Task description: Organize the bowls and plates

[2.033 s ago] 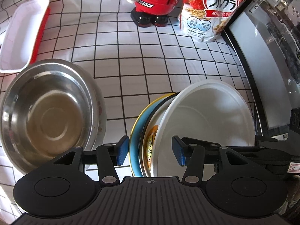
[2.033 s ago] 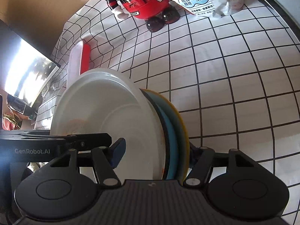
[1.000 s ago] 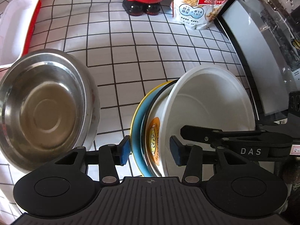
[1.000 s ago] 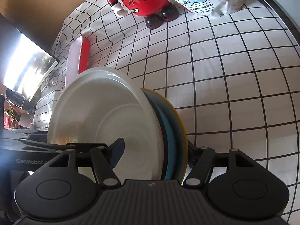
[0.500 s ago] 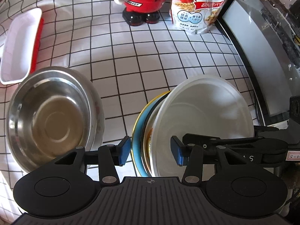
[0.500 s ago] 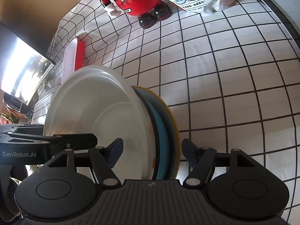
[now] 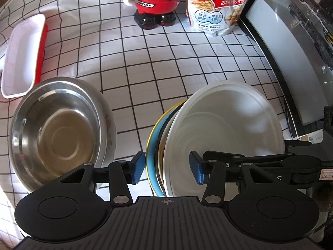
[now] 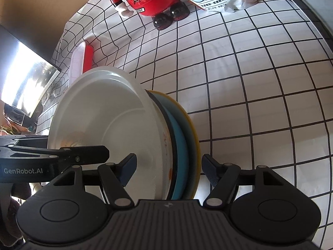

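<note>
Gridded tablecloth [image 7: 166,66] beneath both open tools [image 7: 167,169] [image 8: 167,169] straddling upright plates [image 8: 116,137].

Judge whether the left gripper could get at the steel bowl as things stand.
Probably yes: the steel bowl lies open just beside the left gripper, nothing covering it, though the jaws now straddle the tilted stack of plates.

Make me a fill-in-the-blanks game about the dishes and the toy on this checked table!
1. In the left wrist view, the steel bowl sits to the ___ of the stack of plates standing on edge.
2. The yellow-rimmed plate is at one end of the stack; the deep dish at the other end is coloured ___.
3. The toy figure beside the cereal bag is mostly ___.

Missing words: left, white, red.
</note>
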Motion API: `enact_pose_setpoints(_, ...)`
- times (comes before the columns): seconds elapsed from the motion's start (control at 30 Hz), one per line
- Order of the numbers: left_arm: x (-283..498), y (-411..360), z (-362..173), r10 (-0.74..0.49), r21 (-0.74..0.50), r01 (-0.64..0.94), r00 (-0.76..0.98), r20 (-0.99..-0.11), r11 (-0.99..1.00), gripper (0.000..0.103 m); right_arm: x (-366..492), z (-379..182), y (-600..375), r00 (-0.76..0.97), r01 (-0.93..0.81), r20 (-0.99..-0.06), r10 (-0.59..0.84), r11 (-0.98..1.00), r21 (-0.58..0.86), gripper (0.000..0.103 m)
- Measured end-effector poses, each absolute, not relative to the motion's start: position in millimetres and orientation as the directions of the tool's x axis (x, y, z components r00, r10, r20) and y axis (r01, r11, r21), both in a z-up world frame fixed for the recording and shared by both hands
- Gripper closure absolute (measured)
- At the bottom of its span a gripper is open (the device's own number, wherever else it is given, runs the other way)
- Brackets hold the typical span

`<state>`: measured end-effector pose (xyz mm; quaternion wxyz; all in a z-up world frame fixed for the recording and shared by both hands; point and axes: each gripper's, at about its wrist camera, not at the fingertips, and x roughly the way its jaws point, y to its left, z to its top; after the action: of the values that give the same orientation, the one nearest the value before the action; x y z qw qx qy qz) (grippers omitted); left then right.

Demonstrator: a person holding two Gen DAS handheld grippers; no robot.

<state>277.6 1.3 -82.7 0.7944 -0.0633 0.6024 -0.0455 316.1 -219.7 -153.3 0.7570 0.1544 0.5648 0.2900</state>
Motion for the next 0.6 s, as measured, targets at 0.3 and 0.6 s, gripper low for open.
enact_pose_setpoints(0.3, 280.2, 1.8, -85.7, -0.153, -0.161, -0.009, 0.263, -0.953, 0.987, 0.051, 315.9, -153.2, -220.2, 0.185, -0.263, -0.752, 0.633, 0.769, 0.582, 0.033)
enact_pose_setpoints(0.6, 281.6, 3.9, -86.0, -0.172, -0.181, -0.011, 0.261, -0.95, 0.984, 0.05, 316.0, -151.6, -220.0, 0.177, -0.264, -0.743, 0.646, 0.758, 0.596, 0.038)
